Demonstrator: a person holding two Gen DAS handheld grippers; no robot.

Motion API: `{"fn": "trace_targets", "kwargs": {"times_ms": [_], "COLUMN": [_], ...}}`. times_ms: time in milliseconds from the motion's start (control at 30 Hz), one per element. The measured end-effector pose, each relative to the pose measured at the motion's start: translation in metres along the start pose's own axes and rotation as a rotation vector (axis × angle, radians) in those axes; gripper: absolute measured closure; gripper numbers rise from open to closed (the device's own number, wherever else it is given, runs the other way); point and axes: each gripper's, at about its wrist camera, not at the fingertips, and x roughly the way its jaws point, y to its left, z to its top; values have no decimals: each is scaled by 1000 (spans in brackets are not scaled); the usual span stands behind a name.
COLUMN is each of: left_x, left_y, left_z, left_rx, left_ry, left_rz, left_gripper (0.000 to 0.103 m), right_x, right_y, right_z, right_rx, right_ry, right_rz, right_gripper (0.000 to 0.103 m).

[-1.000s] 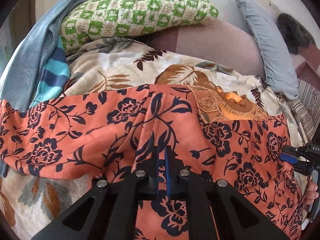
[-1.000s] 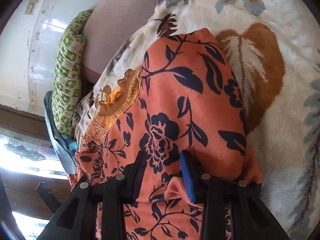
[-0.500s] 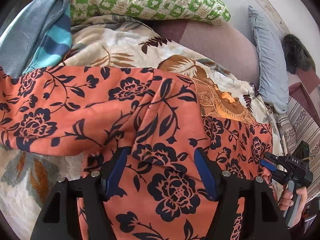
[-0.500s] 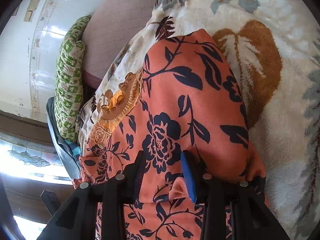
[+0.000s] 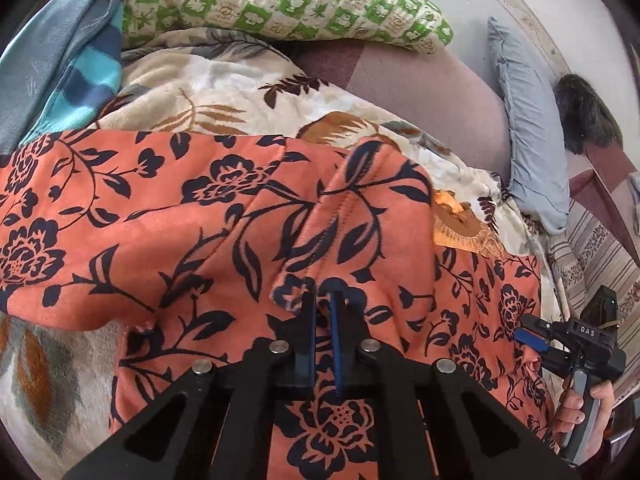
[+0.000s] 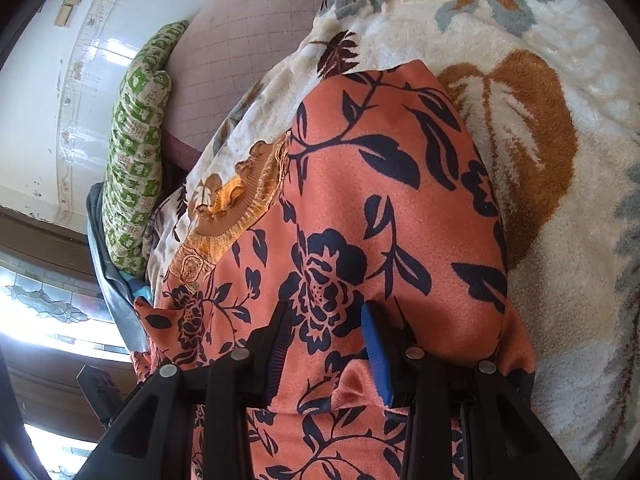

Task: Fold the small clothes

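An orange garment with dark blue flowers (image 5: 224, 216) lies spread on a cream leaf-print blanket (image 5: 192, 88). It has an orange embroidered neckline (image 5: 456, 228). My left gripper (image 5: 325, 300) is shut on a raised fold of the garment near its middle. In the right wrist view the garment (image 6: 380, 208) fills the centre, and my right gripper (image 6: 325, 316) is open with its fingers resting over the cloth. The right gripper also shows in the left wrist view (image 5: 532, 336), at the garment's right edge.
A green checked pillow (image 5: 280, 0) and blue striped cloth (image 5: 80, 80) lie at the back left. A grey-blue pillow (image 5: 528, 136) and a dark furry thing (image 5: 584, 116) lie at the right. A mauve sheet (image 6: 248, 52) lies beyond the blanket.
My left gripper was shut, opened half a second ago, and has now shut on a fold of the garment. The right gripper has stayed open in place.
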Motion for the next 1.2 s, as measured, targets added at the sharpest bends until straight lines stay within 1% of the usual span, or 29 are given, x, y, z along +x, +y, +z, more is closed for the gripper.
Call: {"fn": "trace_targets", "kwargs": {"times_ms": [67,100,167,200,233,267,300,333,433,500,567,633,700,733,767,800,833,900,967,1200], "left_x": [-4,-5,-8,-9,-9,-10,-11,-11,-2,6,14,18,25,30,32,31,30,29,28,18], "left_y": [-8,-11,-13,-13,-10,-7,-3,1,4,0,-10,-21,-25,-24,-22,-20,-18,-16,-14,-23], "left_z": [0,0,-1,-1,0,1,2,2,5,3,3,6,11,13,14,15,15,16,16,15], "left_rx": [35,54,81,89,87,73,52,33,-1,9,57,119,151,156,152,143,134,129,124,142], "left_ry": [-7,-4,-2,-2,-4,-11,-33,-47,-21,-10,-8,-16,2,16,24,22,19,31,29,7], "left_rz": [-8,9,78,94,111,142,168,166,114,106,104,100,115,125,125,119,114,90,74,39], "left_gripper": [97,97,93,79,46,28,15,15,15,15,17,39,41,44,46,50,60,76,78,87], "right_x": [0,0,0,-1,-1,-1,0,0,0,0,1,1,2,2,2,2,3,4,5,4], "right_y": [1,0,-1,-1,-2,-1,-1,-1,0,0,0,0,0,1,1,0,0,0,0,0], "right_z": [0,0,0,0,-1,-1,-1,-1,-2,-2,-1,-1,-1,0,0,0,1,3,3,1], "right_rx": [0,1,2,2,2,1,0,-2,-7,-6,-6,-8,-8,-9,-10,-9,-7,-3,-2,-5], "right_ry": [1,2,3,3,3,2,1,0,-1,-2,-3,-3,-2,-2,-1,1,3,5,5,8], "right_rz": [3,5,10,11,11,10,8,5,0,2,1,-1,-1,-1,0,1,3,5,4,10], "right_gripper": [63,63,63,63,63,63,63,63,63,63,63,63,63,63,63,63,63,63,63,63]}}
